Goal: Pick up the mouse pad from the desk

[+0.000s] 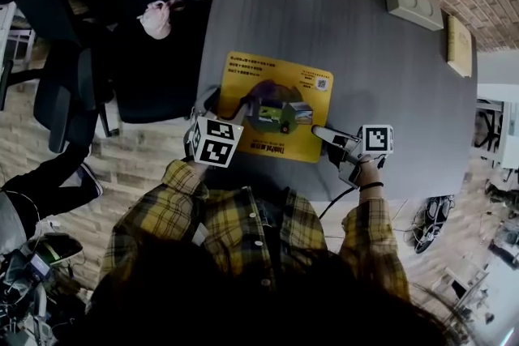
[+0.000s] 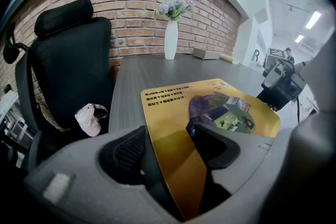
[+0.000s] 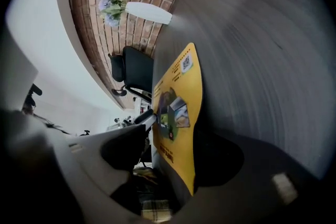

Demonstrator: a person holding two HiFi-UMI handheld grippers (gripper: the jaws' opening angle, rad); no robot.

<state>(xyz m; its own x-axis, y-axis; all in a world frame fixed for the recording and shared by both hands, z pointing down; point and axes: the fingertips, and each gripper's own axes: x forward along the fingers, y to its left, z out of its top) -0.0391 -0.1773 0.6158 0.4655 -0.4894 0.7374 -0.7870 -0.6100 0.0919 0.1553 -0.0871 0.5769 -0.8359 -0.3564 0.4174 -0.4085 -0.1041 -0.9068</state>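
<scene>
Head view: left tool [image 1: 225, 104] pinches the pad [image 1: 276, 77] by a corner, probably to peel it off the tabletop [image 1: 365, 69]; right tool [image 1: 319, 130] gapes around the edge, ready to help.

No print here is clear enough for you to read.
- Mouse pad [image 1: 276, 105]: rows of small dark print along its far edge and a red line by its near edge, all too small to make out.
- QR code [image 1: 322, 83]: on the pad's far right corner.
- Left marker cube [image 1: 214, 141] and right marker cube [image 1: 376, 138]: black-and-white square patterns, no letters.
</scene>
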